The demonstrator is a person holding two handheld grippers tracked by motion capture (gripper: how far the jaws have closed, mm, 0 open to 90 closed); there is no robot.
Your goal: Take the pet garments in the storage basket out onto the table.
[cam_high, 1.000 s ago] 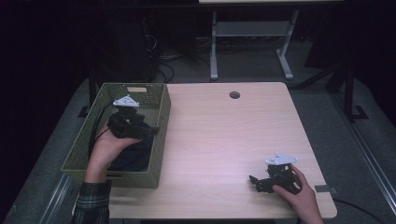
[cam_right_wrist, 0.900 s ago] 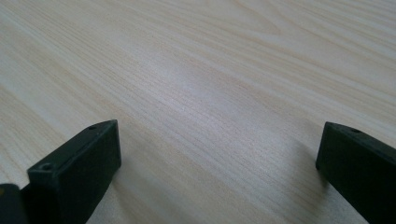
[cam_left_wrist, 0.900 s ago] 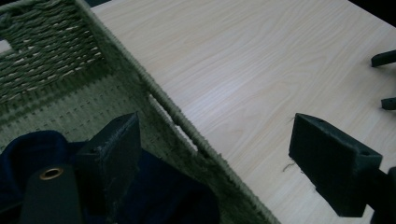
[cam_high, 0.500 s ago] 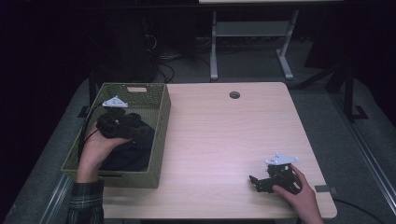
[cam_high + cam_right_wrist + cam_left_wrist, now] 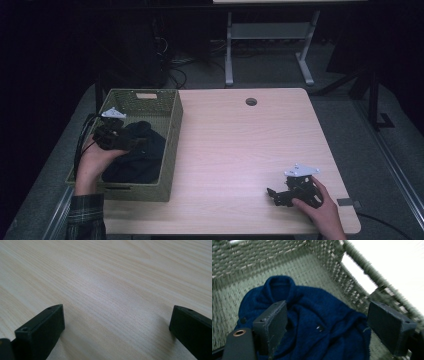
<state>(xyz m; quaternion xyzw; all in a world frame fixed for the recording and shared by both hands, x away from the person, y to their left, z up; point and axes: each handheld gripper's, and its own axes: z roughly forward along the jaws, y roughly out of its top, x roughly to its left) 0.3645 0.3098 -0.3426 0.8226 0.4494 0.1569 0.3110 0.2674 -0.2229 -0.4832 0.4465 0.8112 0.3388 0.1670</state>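
A blue coat lies crumpled in the basket at the desk's left. The left claw hangs open above it, nothing grasped yet. The right claw rests open, near right.

No legible text or labels.

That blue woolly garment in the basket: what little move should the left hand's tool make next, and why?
Probably lower the left gripper straight down and close it on the blue garment. Its fingers are spread wide just above the rumpled cloth in the woven basket, gripping nothing yet. The right gripper rests open on the bare table, so the left seems the working one.
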